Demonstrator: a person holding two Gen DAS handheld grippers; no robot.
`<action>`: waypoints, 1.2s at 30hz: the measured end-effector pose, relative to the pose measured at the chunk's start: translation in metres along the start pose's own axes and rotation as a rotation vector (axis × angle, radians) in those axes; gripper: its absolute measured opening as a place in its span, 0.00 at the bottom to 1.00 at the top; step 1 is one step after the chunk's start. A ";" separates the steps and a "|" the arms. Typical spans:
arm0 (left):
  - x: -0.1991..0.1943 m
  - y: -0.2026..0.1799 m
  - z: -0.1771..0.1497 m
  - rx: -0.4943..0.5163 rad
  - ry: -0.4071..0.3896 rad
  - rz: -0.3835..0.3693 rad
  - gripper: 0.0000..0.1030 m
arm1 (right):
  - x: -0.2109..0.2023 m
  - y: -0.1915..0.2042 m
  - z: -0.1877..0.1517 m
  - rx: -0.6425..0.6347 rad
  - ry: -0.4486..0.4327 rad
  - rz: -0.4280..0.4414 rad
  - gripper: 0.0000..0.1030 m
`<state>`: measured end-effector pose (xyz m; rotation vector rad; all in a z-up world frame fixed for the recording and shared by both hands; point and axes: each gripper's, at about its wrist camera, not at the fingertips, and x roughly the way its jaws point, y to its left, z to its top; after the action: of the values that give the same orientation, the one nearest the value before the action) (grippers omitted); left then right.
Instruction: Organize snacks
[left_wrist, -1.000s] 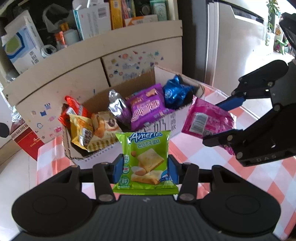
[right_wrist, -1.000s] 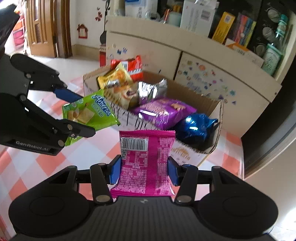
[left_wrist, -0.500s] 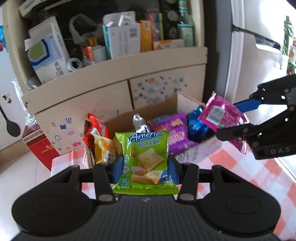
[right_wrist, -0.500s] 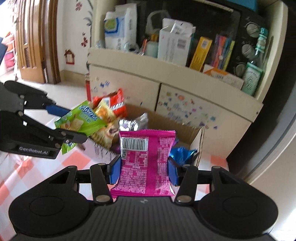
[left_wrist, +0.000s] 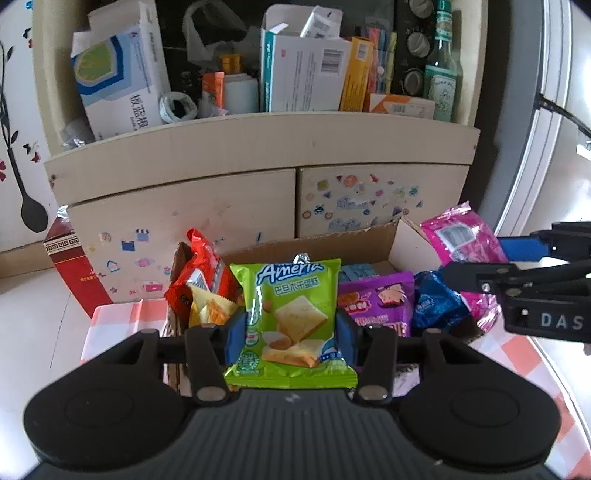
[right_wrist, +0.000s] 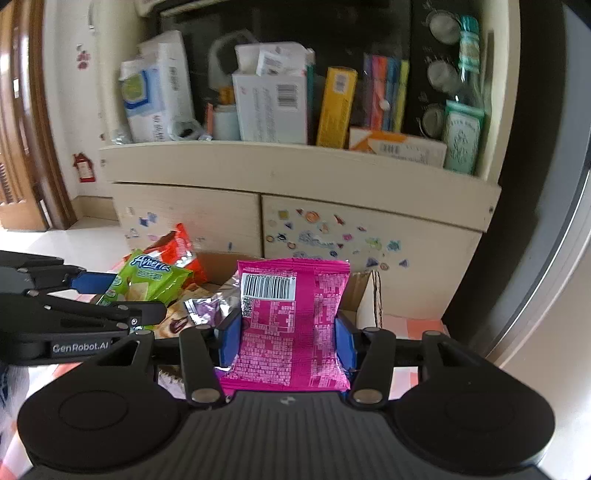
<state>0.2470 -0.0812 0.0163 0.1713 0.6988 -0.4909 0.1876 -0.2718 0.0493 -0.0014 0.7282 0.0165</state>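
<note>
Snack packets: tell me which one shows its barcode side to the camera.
The pink packet, clamped in the right gripper. Its back faces its own camera, while the green packet in the left gripper shows its front.

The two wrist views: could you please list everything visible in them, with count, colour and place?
Green Ameria snack packet: 1, green, between the left gripper's pads.
Pink foil snack packet: 1, magenta, between the right gripper's pads.
Brown cardboard box: 1, brown, on the table, holding snacks.
Red snack packet: 1, red-orange, box's left end.
Purple snack packet: 1, purple, in the box.
Blue foil snack packet: 1, blue, box's right end.
Checked tablecloth: 1, pink-white, under the box.
Cream cabinet: 1, cream, behind, shelf cluttered.
Left gripper: 1, black, shut.
Right gripper: 1, black, shut.
</note>
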 end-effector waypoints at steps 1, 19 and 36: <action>0.004 -0.001 0.001 0.007 0.004 0.009 0.49 | 0.003 0.001 0.000 -0.007 0.006 0.000 0.58; -0.026 0.002 -0.002 -0.032 0.043 0.144 0.84 | -0.005 0.020 0.002 -0.021 0.019 -0.055 0.92; -0.057 -0.005 -0.028 -0.049 0.140 0.202 0.88 | -0.037 0.033 -0.023 0.080 0.122 -0.105 0.99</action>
<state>0.1915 -0.0553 0.0321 0.2289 0.8197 -0.2696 0.1440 -0.2391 0.0566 0.0360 0.8500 -0.1138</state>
